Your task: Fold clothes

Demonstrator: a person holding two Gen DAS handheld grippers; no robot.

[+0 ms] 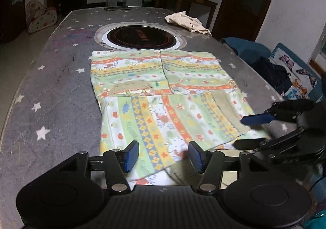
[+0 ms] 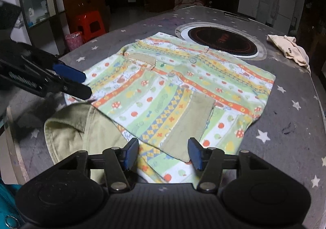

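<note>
1. We see the patterned shirt [image 1: 163, 94] spread on the grey starred table [image 1: 44, 94], partly folded; its far edge touches the round cooktop [image 1: 140, 35] set in the table at 12 o'clock.
2. Only the right wrist view shows the khaki collar [image 2: 67, 129] bunched at the near left, at about 9 o'clock of the right gripper [image 2: 163, 153], plus a red stool [image 2: 89, 23] and pink basket [image 2: 74, 39] off the table at 11 o'clock.
3. Only the left wrist view shows the butterfly cushion [image 1: 297, 78] and dark clothes [image 1: 271, 70] beside the table at 3 o'clock.
4. Both views catch the cream garment [image 1: 187, 21] crumpled near the far table edge, well apart from the shirt.
5. Left gripper [image 1: 163, 155]: tilted down over the shirt's near hem, jaws parted about halfway, cloth below them, pads not pressing it.
6. Right gripper: same downward tilt over the khaki pocket [image 2: 187, 123], jaws likewise parted, gripping nothing.
7. Each gripper appears in the other's view: the right at 3 o'clock, the left at 9 o'clock.
</note>
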